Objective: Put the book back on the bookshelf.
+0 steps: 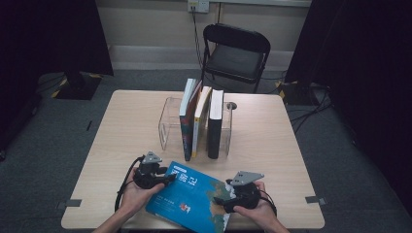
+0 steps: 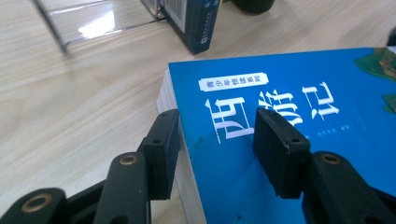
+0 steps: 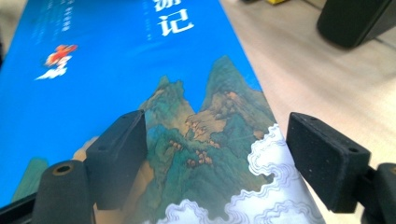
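Blue and glossy, the big book lies flat on the near part of the pale wooden worktop, its cover face up with white characters toward its far left corner and painted green mountains and white clouds at its near right end. The left tool sits at the book's far left corner; in the left gripper view one jaw stands beside the page edge and the other stands over the cover, the corner lying between them, and whether the pads press on it cannot be told. The right tool is at the book's right end; in the right gripper view its jaws stand wide apart, one above the mountain picture and one past the book's edge over the bare wood, gripping nothing. Farther off, in the middle of the worktop, a clear plastic book stand holds three upright books, leaning slightly against one another. Beyond the far edge of the worktop a black folding chair stands on the grey floor.
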Demonstrator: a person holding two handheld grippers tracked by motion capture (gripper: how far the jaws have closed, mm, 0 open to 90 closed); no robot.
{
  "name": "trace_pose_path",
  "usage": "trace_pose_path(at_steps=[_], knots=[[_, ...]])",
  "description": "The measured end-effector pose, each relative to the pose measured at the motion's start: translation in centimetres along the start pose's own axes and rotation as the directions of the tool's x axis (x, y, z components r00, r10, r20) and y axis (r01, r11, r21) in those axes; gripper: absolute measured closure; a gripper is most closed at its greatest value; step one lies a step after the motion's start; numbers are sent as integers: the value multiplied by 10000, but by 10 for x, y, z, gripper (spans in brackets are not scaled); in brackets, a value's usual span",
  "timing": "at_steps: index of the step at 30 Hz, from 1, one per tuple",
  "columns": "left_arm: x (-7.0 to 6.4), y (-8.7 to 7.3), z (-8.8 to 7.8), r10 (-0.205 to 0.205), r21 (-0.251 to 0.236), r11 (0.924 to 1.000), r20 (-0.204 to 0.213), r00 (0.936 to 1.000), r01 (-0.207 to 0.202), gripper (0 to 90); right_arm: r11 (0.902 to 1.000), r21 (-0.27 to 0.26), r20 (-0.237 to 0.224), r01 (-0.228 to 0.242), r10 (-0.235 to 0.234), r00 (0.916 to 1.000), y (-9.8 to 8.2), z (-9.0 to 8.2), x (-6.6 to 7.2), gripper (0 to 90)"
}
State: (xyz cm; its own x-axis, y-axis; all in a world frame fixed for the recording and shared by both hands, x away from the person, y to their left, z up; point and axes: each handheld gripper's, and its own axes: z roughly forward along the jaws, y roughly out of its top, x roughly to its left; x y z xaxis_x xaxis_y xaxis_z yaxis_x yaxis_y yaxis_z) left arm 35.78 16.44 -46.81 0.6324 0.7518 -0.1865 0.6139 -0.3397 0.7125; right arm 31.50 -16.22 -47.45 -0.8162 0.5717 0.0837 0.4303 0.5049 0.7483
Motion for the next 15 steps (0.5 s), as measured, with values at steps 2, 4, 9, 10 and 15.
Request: trace_pose_path(at_steps=[2, 4, 9, 10, 15], knots=[[-1, 2, 3, 107, -24, 9999, 122, 9999, -107, 518, 9998, 100, -181, 170, -168, 9997, -1, -4, 0, 278], [-3, 4, 6, 157, -86, 9998, 148, 9998, -156, 519, 9998, -60, -304, 172, -173, 9994, 2, -6, -4, 364], [-9, 10, 16, 402, -145, 9991, 372, 9985, -397, 521, 9980, -634, -168, 49, -60, 9998, 24, -2, -17, 386], [-11, 11, 18, 464, -174, 9988, 423, 9980, -457, 522, 9976, -687, -169, 112, -123, 9998, 29, 0, -19, 412], [-23, 17, 29, 580, -272, 9980, 630, 9963, -563, 524, 9967, -762, -358, 274, -302, 9989, 49, 17, -20, 450]])
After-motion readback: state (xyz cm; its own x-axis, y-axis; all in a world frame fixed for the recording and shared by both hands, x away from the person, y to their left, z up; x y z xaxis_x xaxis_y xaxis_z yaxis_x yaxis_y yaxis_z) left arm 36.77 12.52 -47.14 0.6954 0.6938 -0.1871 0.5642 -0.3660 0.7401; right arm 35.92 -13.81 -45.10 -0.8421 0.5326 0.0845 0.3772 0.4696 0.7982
